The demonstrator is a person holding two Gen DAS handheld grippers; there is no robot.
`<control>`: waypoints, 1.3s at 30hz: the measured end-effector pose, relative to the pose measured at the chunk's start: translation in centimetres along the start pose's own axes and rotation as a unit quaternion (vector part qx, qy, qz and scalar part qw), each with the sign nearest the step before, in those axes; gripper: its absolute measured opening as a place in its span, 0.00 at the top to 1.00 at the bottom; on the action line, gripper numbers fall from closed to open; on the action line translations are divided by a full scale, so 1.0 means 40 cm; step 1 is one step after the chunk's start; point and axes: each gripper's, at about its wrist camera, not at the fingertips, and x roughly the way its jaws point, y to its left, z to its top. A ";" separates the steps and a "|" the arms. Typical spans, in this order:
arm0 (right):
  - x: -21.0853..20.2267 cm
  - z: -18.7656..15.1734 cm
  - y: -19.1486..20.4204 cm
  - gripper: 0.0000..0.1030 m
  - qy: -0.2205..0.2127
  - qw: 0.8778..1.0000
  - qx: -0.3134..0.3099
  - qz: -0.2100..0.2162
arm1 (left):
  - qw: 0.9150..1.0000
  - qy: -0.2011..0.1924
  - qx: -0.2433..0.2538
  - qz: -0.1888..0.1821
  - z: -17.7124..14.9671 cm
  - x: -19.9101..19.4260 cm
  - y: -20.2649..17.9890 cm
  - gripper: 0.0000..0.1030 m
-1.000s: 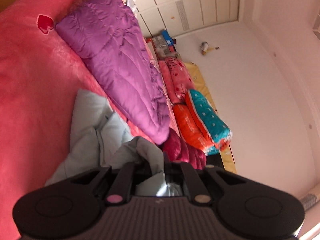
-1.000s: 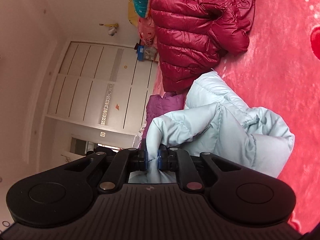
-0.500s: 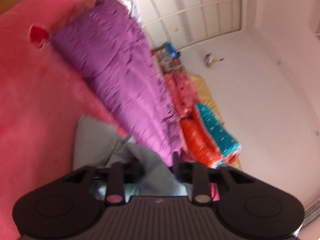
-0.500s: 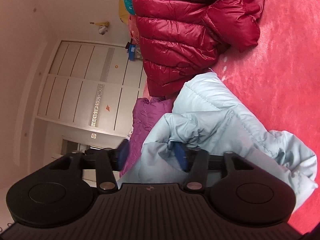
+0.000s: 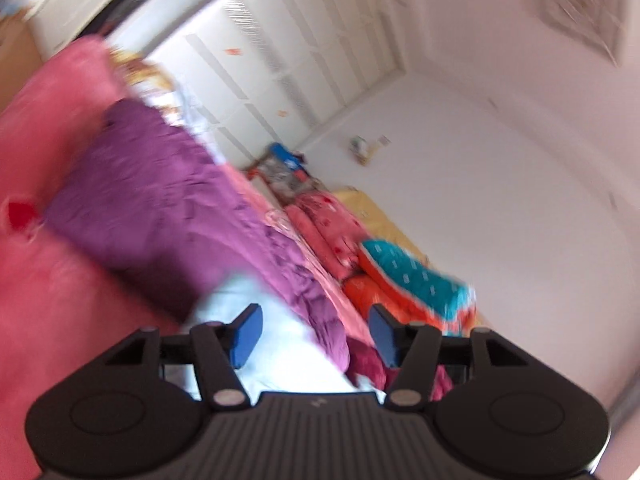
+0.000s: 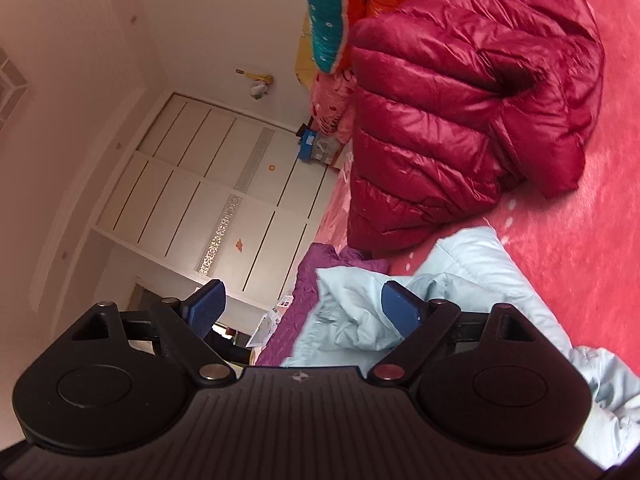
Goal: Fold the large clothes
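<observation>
Closest to me, my left gripper [image 5: 314,330] and right gripper [image 6: 302,306] have just been opening and grasp nothing, the pale blue jacket [image 6: 472,276] lies released and rumpled on the pink blanket [image 6: 580,240], with 2 jackets beyond, red [image 6: 460,120] and purple [image 5: 168,208], seemingly awaiting folding.

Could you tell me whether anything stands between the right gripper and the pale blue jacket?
Nothing visible does: the right gripper, jaws just opened wide, sits directly over the blue jacket.

White panelled wardrobe [image 6: 208,204], pale walls, perhaps a ceiling vent [image 5: 580,4].
</observation>
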 end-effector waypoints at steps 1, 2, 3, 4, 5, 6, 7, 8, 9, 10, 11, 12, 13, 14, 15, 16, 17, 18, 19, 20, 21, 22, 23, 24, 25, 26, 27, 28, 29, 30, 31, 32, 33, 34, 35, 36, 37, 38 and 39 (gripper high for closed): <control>-0.002 -0.002 0.020 0.00 -0.002 1.000 -0.025 -0.003 | 1.000 0.010 0.025 -0.009 -0.008 0.007 -0.017 0.42; 0.000 -0.007 0.041 0.00 0.001 0.999 -0.052 -0.006 | 0.999 0.022 0.042 -0.017 -0.016 0.012 -0.030 0.42; 0.014 -0.018 0.064 0.00 0.008 0.996 -0.087 -0.011 | 0.997 0.036 0.061 -0.023 -0.025 0.022 -0.045 0.42; 0.025 -0.032 0.086 0.00 0.020 0.992 -0.121 -0.017 | 0.995 0.051 0.085 -0.023 -0.037 0.035 -0.061 0.42; 0.040 -0.050 0.106 0.00 0.035 0.987 -0.157 -0.027 | 0.992 0.064 0.111 -0.016 -0.049 0.048 -0.076 0.42; 0.064 -0.075 0.125 0.00 0.054 0.977 -0.202 -0.048 | 0.987 0.075 0.140 -0.005 -0.061 0.058 -0.091 0.42; 0.083 -0.100 0.142 0.00 0.068 0.965 -0.243 -0.069 | 0.980 0.086 0.178 0.008 -0.075 0.069 -0.110 0.42; 0.102 -0.128 0.158 0.00 0.080 0.951 -0.285 -0.091 | 0.972 0.096 0.212 0.019 -0.090 0.075 -0.126 0.42; 0.123 -0.166 0.173 0.00 0.094 0.931 -0.335 -0.109 | 0.965 0.103 0.241 0.026 -0.103 0.082 -0.139 0.42; 0.139 -0.200 0.182 0.00 0.105 0.914 -0.373 -0.118 | 0.956 0.108 0.272 0.033 -0.119 0.084 -0.151 0.42; 0.154 -0.230 0.186 0.00 0.116 0.897 -0.408 -0.127 | 0.949 0.110 0.292 0.039 -0.127 0.090 -0.158 0.42; 0.167 -0.254 0.189 0.00 0.121 0.882 -0.434 -0.137 | 0.944 0.112 0.307 0.044 -0.132 0.096 -0.161 0.42; 0.180 -0.275 0.191 0.00 0.123 0.868 -0.457 -0.149 | 0.941 0.114 0.314 0.047 -0.133 0.105 -0.163 0.42; 0.192 -0.291 0.193 0.00 0.124 0.855 -0.477 -0.160 | 0.941 0.115 0.314 0.046 -0.132 0.111 -0.162 0.42; 0.203 -0.304 0.195 0.00 0.122 0.843 -0.496 -0.168 | 0.941 0.116 0.313 0.048 -0.131 0.118 -0.160 0.42; 0.213 -0.312 0.196 0.00 0.122 0.833 -0.510 -0.175 | 0.941 0.119 0.313 0.052 -0.137 0.127 -0.152 0.42; 0.229 -0.319 0.196 0.00 0.123 0.828 -0.517 -0.180 | 0.939 0.124 0.315 0.060 -0.136 0.135 -0.147 0.42; 0.236 -0.317 0.199 0.00 0.124 0.825 -0.518 -0.187 | 0.936 0.130 0.317 0.075 -0.141 0.146 -0.147 0.42; 0.246 -0.312 0.196 0.00 0.126 0.825 -0.516 -0.193 | 0.934 0.135 0.317 0.093 -0.143 0.162 -0.142 0.42; 0.262 -0.306 0.192 0.00 0.127 0.826 -0.510 -0.203 | 0.935 0.140 0.310 0.106 -0.140 0.171 -0.130 0.42; 0.273 -0.298 0.186 0.00 0.128 0.828 -0.504 -0.210 | 0.936 0.145 0.298 0.116 -0.136 0.178 -0.116 0.42; 0.275 -0.294 0.180 0.00 0.128 0.829 -0.499 -0.217 | 0.939 0.151 0.282 0.128 -0.131 0.193 -0.100 0.42; 0.281 -0.286 0.172 0.00 0.127 0.829 -0.497 -0.224 | 0.941 0.154 0.269 0.137 -0.126 0.198 -0.086 0.42; 0.257 -0.287 0.173 0.00 0.126 0.828 -0.495 -0.232 | 0.942 0.154 0.260 0.144 -0.121 0.201 -0.074 0.42; 0.262 -0.278 0.163 0.00 0.124 0.829 -0.489 -0.241 | 0.943 0.155 0.252 0.152 -0.118 0.203 -0.061 0.42; 0.267 -0.267 0.152 0.00 0.123 0.832 -0.480 -0.249 | 0.943 0.156 0.246 0.160 -0.116 0.206 -0.051 0.42; 0.278 -0.252 0.129 0.00 0.124 0.837 -0.469 -0.254 | 0.943 0.158 0.243 0.166 -0.117 0.210 -0.041 0.42; 0.283 -0.241 0.117 0.00 0.124 0.841 -0.461 -0.256 | 0.942 0.160 0.240 0.172 -0.120 0.216 -0.033 0.42; 0.287 -0.231 0.106 0.00 0.123 0.845 -0.453 -0.258 | 0.941 0.162 0.240 0.175 -0.123 0.219 -0.027 0.42; 0.295 -0.224 0.092 0.00 0.121 0.848 -0.446 -0.260 | 0.940 0.163 0.242 0.179 -0.126 0.223 -0.024 0.42; 0.303 -0.218 0.083 0.00 0.120 0.849 -0.442 -0.263 | 0.938 0.164 0.245 0.182 -0.129 0.227 -0.020 0.42; 0.311 -0.213 0.076 0.00 0.121 0.850 -0.439 -0.266 | 0.937 0.165 0.247 0.184 -0.132 0.229 -0.016 0.41; 0.322 -0.208 0.066 0.00 0.124 0.850 -0.435 -0.269 | 0.937 0.166 0.247 0.186 -0.135 0.232 -0.012 0.41; 0.330 -0.204 0.057 0.00 0.127 0.852 -0.428 -0.272 | 0.937 0.165 0.245 0.188 -0.136 0.237 -0.007 0.40; 0.337 -0.201 0.048 0.00 0.130 0.855 -0.421 -0.275 | 0.937 0.165 0.243 0.189 -0.139 0.240 -0.002 0.40; 0.343 -0.203 0.038 0.00 0.132 0.856 -0.416 -0.278 | 0.937 0.163 0.243 0.189 -0.143 0.244 0.001 0.40; 0.347 -0.206 0.027 0.00 0.135 0.855 -0.415 -0.279 | 0.937 0.161 0.246 0.189 -0.149 0.249 0.003 0.39; 0.351 -0.211 0.016 0.00 0.141 0.853 -0.416 -0.281 | 0.938 0.159 0.247 0.187 -0.154 0.252 0.005 0.39; 0.366 -0.208 0.005 0.00 0.147 0.850 -0.418 -0.284 | 0.938 0.157 0.248 0.184 -0.159 0.254 0.007 0.39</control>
